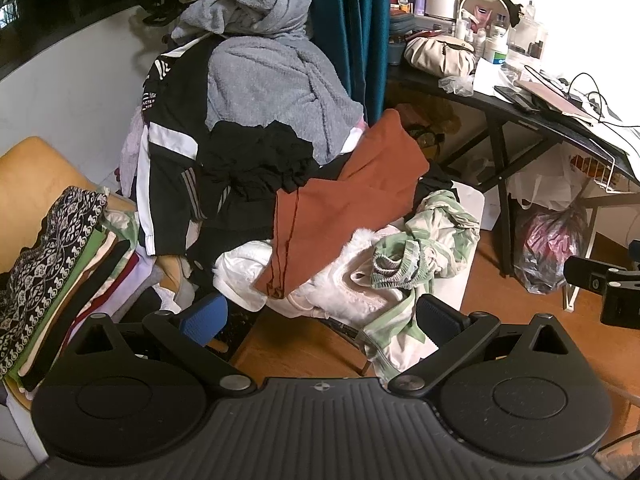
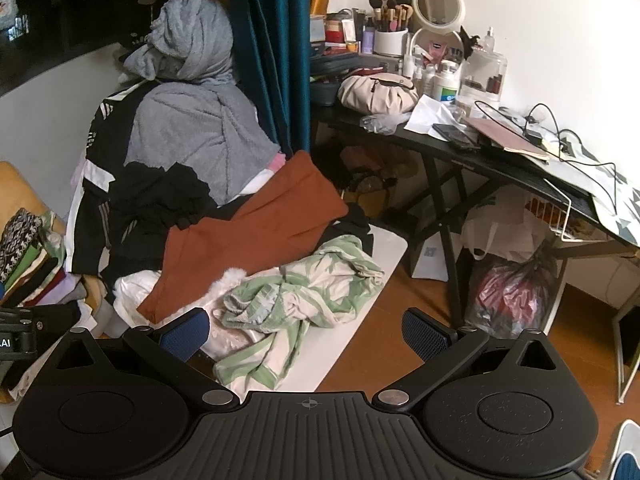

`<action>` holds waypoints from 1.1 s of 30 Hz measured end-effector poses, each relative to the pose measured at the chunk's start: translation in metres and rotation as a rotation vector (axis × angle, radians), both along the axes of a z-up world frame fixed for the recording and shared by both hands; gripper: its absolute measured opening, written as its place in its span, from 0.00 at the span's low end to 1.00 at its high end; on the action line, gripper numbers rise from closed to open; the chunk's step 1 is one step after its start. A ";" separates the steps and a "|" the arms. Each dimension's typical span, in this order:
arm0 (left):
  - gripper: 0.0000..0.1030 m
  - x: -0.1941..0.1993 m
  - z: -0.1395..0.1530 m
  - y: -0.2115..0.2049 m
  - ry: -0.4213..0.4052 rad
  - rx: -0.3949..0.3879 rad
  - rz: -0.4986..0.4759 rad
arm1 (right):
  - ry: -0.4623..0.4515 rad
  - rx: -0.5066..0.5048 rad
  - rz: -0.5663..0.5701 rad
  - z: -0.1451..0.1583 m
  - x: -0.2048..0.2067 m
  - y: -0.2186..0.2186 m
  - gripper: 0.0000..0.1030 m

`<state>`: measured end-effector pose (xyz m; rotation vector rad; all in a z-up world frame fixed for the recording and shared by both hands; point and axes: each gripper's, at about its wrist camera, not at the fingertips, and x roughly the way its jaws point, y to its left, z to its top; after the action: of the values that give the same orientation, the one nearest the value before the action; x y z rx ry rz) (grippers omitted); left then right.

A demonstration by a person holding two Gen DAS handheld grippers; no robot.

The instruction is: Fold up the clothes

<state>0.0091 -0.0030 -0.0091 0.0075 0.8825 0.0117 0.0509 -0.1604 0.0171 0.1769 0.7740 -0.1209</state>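
A heap of unfolded clothes fills the middle of both views: a rust-orange garment (image 1: 340, 208) (image 2: 248, 236), a green-and-white crumpled garment (image 1: 420, 240) (image 2: 304, 292), a black jacket with white stripes (image 1: 168, 168) (image 2: 92, 208), a grey fleece (image 1: 272, 80) (image 2: 196, 120) and white fluffy pieces (image 1: 332, 292). A stack of folded clothes (image 1: 60, 276) (image 2: 28, 264) sits at the left. My left gripper (image 1: 322, 316) is open and empty above the heap's near edge. My right gripper (image 2: 304, 336) is open and empty, over the green-and-white garment.
A black desk (image 1: 500, 108) (image 2: 460, 156) at the right carries cosmetics, a mirror, a beige bag (image 2: 376, 92) and cables. Plastic bags (image 2: 504, 292) stand under it on the wood floor. A teal curtain (image 2: 272, 60) hangs behind. The right gripper's body (image 1: 608, 284) shows at the left view's edge.
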 end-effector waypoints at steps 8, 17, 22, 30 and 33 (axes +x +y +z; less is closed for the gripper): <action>0.99 0.006 -0.002 -0.009 0.023 0.008 0.015 | 0.015 0.030 0.000 -0.008 0.006 -0.014 0.99; 0.99 0.019 -0.003 -0.027 0.038 -0.002 0.057 | 0.036 0.042 0.029 -0.016 0.021 -0.036 0.99; 0.99 0.029 -0.002 -0.046 0.034 -0.009 0.075 | 0.035 0.034 0.045 -0.017 0.031 -0.059 0.99; 0.99 0.037 -0.008 -0.074 0.054 -0.018 0.132 | 0.047 0.018 0.111 -0.025 0.045 -0.091 0.99; 0.99 0.037 -0.014 -0.081 0.075 -0.019 0.154 | 0.063 0.018 0.144 -0.032 0.048 -0.097 0.99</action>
<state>0.0456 -0.0837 -0.0228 -0.0781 0.9567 0.1479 0.0991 -0.2576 -0.0150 0.1339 0.8480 0.0172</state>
